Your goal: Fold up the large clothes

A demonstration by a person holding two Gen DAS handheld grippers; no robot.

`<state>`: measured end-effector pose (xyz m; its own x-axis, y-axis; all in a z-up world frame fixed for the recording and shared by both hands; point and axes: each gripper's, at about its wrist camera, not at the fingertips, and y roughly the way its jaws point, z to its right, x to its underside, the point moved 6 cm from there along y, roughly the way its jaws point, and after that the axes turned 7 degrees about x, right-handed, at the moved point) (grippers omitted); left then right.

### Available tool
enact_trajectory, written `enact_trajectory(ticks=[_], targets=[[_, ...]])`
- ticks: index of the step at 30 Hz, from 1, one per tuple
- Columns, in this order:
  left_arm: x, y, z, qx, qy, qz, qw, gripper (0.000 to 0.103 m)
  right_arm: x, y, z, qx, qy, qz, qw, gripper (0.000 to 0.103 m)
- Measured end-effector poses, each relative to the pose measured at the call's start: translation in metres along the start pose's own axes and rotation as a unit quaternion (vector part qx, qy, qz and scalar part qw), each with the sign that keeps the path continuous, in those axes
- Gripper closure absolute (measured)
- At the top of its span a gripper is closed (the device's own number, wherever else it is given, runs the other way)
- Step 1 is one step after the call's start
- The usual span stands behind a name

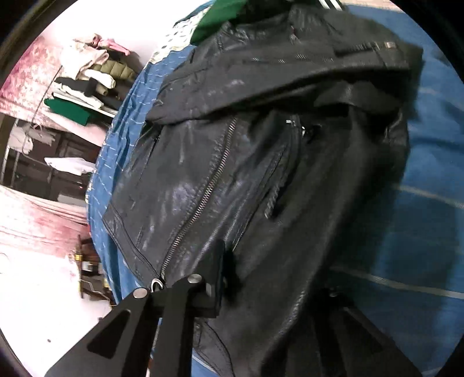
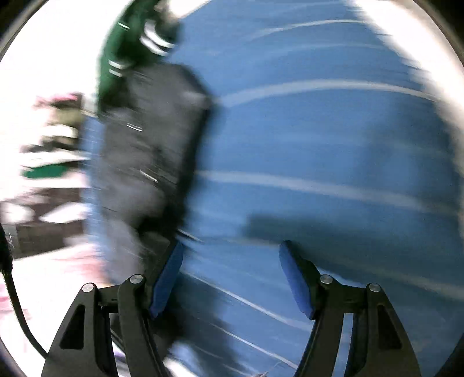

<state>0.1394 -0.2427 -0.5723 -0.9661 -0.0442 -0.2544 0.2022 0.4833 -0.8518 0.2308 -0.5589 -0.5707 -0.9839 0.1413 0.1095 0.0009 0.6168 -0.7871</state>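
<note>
Mid-fold: our left gripper (image 1: 261, 278) pinches the black jacket (image 1: 232, 174) hem at lower centre; right gripper (image 2: 230, 278) gapes empty over the blue sheet (image 2: 319, 130). Next, we probably carry that hem over.

A home bedroom: blue bedspread (image 1: 420, 203), shelves of folded clothes (image 1: 87, 84).

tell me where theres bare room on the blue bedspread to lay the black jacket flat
The open stretch is the blue bedspread to the right of the black jacket, ahead of the open right hand-held gripper. It is crowded at the far end, where a green garment lies against the jacket, and the left edge is narrow. The left hand-held gripper sits on the jacket.
</note>
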Motion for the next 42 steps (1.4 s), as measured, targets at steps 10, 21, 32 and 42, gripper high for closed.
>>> enact_trajectory(ticks=[10,21,32,42], targets=[[0.002,-0.038,-0.016,0.05,0.012,0.019,0.9985,0.097,-0.024,0.103,-0.067,-0.127,0.099,-0.018,0.987,0.075],[0.049,-0.135,-0.048,0.249,0.033,-0.01,0.9678,0.094,0.07,-0.028,-0.128,-0.001,0.07,0.007,0.998,0.079],[-0.013,-0.025,-0.156,0.366,-0.131,-0.057,0.9198,0.09,0.009,0.042,-0.297,0.142,-0.006,-0.023,0.99,0.076],[-0.033,0.099,-0.198,0.439,-0.194,-0.088,0.8729,0.072,-0.046,0.211,-0.335,0.293,-0.075,-0.101,0.948,0.052]])
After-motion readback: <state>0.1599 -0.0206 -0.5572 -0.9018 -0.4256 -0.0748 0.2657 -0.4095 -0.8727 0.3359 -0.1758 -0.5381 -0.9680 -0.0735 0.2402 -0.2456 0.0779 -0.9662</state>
